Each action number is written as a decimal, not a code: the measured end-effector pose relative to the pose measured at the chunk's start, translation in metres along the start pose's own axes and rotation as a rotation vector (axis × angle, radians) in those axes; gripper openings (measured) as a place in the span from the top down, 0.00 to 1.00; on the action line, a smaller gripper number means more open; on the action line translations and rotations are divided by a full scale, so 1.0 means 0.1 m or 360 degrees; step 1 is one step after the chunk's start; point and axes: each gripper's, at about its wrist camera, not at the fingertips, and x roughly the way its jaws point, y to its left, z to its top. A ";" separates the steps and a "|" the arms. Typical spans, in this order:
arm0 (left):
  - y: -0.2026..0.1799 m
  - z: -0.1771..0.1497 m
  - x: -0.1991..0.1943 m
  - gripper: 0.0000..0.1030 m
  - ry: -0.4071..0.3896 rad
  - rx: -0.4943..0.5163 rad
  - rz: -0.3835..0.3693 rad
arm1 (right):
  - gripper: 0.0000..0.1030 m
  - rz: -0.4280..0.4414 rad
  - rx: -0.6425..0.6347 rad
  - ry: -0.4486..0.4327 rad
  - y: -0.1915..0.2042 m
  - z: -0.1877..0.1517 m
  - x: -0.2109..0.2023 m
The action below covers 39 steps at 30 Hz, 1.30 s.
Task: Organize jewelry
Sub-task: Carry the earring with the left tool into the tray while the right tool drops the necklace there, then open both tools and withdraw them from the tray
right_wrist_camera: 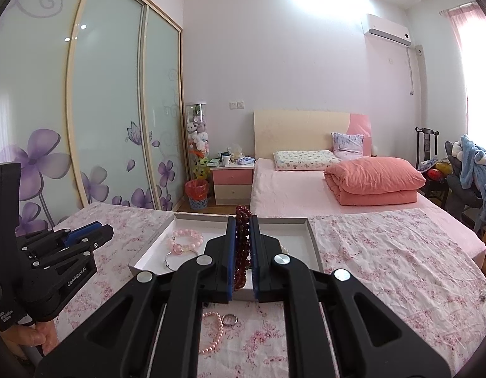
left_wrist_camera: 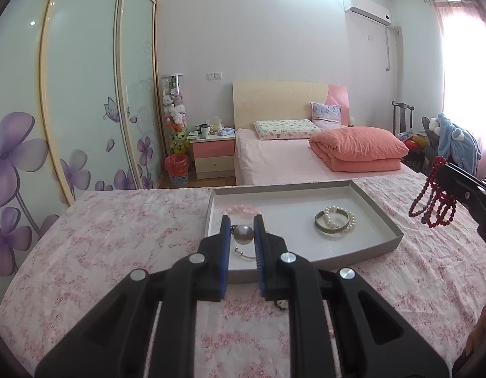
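Note:
A shallow white tray [left_wrist_camera: 369,208] lies on the floral pink cloth. In it are a pink bead bracelet [right_wrist_camera: 184,239], a silver bangle with a white pearl bracelet [left_wrist_camera: 336,222], and a big pearl on a thin chain [left_wrist_camera: 243,234]. My left gripper [left_wrist_camera: 242,220] is open, its fingers on either side of the big pearl over the tray's near left corner. My right gripper [right_wrist_camera: 242,222] is shut on a dark red bead strand [right_wrist_camera: 241,249], held above the tray; the strand hangs from it in the left wrist view [left_wrist_camera: 433,201].
A pink pearl bracelet [right_wrist_camera: 216,335] and a silver ring [right_wrist_camera: 229,319] lie on the cloth in front of the tray. A dark bead strand [left_wrist_camera: 280,305] shows under my left gripper. Beyond the cloth are a bed [left_wrist_camera: 274,160], a nightstand and sliding wardrobe doors.

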 end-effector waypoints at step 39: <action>0.05 0.24 1.96 0.79 0.0428 -0.0212 -0.0211 | 0.56 -0.0011 0.0155 0.0445 -0.32 -0.14 1.63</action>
